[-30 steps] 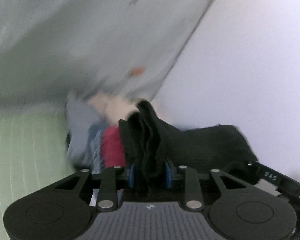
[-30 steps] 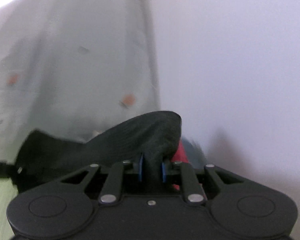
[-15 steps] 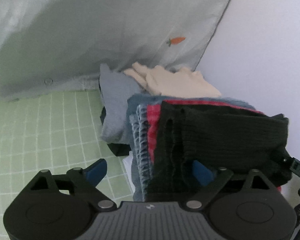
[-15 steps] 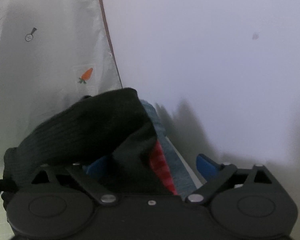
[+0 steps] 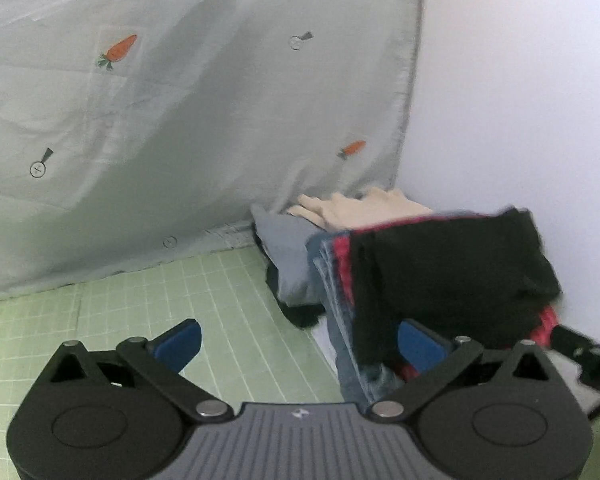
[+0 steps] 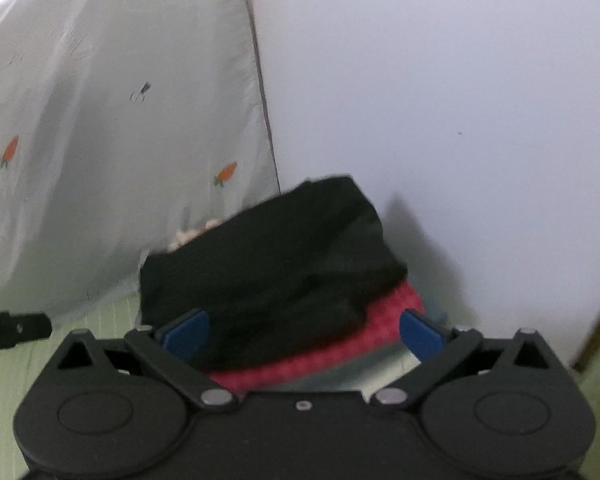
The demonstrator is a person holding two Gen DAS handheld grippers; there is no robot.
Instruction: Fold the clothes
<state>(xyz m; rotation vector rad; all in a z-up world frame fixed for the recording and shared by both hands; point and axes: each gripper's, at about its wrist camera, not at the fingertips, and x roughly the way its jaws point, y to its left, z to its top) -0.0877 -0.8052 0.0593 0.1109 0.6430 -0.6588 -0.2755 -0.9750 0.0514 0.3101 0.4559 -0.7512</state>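
A folded black knit garment (image 5: 452,268) lies on top of a stack of folded clothes in the corner; it also shows in the right wrist view (image 6: 272,268). Under it are a red garment (image 6: 324,344), blue-grey folded pieces (image 5: 332,276), a grey piece (image 5: 288,248) and a beige one (image 5: 360,208). My left gripper (image 5: 300,344) is open, close to the stack's left front side, holding nothing. My right gripper (image 6: 304,334) is open, its blue pads either side of the stack's near edge, holding nothing.
A green gridded mat (image 5: 140,320) covers the surface. A pale cloth with carrot prints (image 5: 160,120) hangs behind the stack. A white wall (image 6: 440,100) stands to the right. The other gripper's tip (image 6: 12,328) shows at the right view's left edge.
One second ago both grippers were shut on the black garment. They opened and let it go on the stack, and have since drawn back a little.
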